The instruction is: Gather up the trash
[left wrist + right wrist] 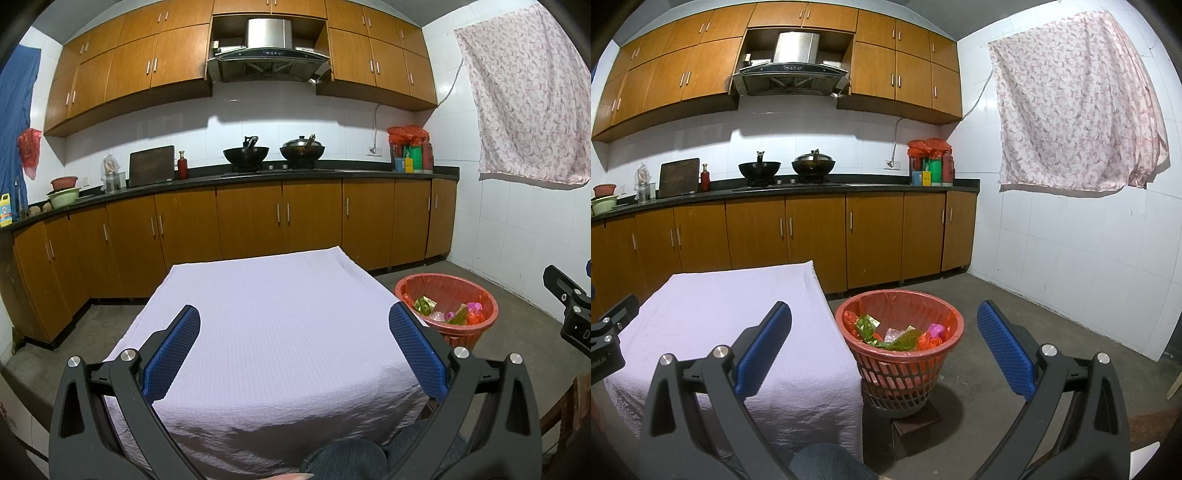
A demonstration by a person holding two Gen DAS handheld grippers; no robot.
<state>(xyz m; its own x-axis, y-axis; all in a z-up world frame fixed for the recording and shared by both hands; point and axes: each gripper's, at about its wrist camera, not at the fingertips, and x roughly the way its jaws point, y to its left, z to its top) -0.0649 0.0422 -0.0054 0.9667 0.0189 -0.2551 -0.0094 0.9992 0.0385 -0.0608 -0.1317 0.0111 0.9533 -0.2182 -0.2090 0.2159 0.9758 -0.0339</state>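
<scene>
- Left wrist view: the left gripper (294,332) hangs above the near part of a table covered with a pale lilac cloth (273,295); its two blue-padded fingers (173,350) stand wide apart with nothing between them.
- The cloth lies bare across its whole top.
- To the right of the table, on the floor, stands a red basket (476,328) lined with a red bag; the trash (448,312) lies inside it, green, pink and orange scraps in a heap.
- A dark part of the right gripper (569,310) shows at the right edge of this view; its fingers are out of sight here.
- A knee in blue jeans (347,458) shows at the bottom, just under the table's near edge.
- Behind, a dark counter (258,175) runs along the wall with two woks (245,153) on the stove.
- Right wrist view: the right gripper (884,334) points over the basket (905,373), its blue fingers (1006,350) spread wide and empty; the left one sits over the table's corner, the right one over the bare floor (1034,295).
- The basket stands just beside the table's right side (827,362), raised on a small dark block (916,424).
- The trash (897,336) fills the bottom of the bag: green wrappers, a pink crumpled piece, orange bits, a clear wrapper.
- A flowered cloth (1075,103) hangs on the white tiled wall at right.
</scene>
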